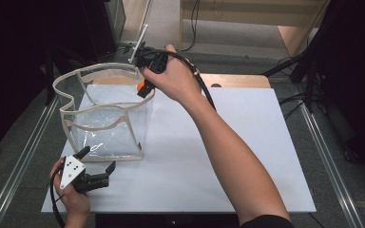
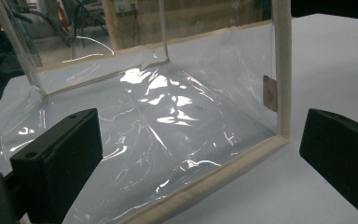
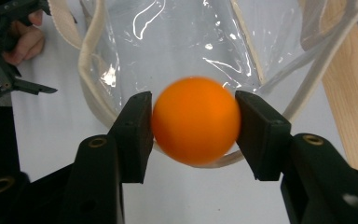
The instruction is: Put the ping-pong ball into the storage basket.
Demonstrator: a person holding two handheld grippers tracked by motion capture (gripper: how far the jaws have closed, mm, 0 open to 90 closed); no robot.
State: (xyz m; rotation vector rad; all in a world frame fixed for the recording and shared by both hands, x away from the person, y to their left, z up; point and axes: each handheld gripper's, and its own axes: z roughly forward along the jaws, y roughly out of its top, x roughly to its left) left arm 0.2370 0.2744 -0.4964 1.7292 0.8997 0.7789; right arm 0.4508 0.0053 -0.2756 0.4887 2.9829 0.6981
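A clear plastic bag (image 1: 105, 118) with beige trim stands open on the white table (image 1: 228, 156) at the left. My right gripper (image 1: 145, 87) hovers over the bag's far right rim, shut on an orange ball (image 1: 143, 88). In the right gripper view the ball (image 3: 196, 120) sits squeezed between both jaws of that gripper (image 3: 195, 122), with the bag's mouth (image 3: 177, 42) below it. My left gripper (image 1: 100, 159) is open near the bag's front bottom edge and holds nothing. In the left gripper view its jaws (image 2: 200, 126) spread wide before the bag's bottom corner (image 2: 279, 135).
A wooden board (image 1: 237, 80) lies along the table's far edge behind the white sheet. Metal rails (image 1: 330, 166) run along both sides of the table. Cables and dark stands (image 1: 309, 57) crowd the floor beyond. White surface lies bare right of the bag.
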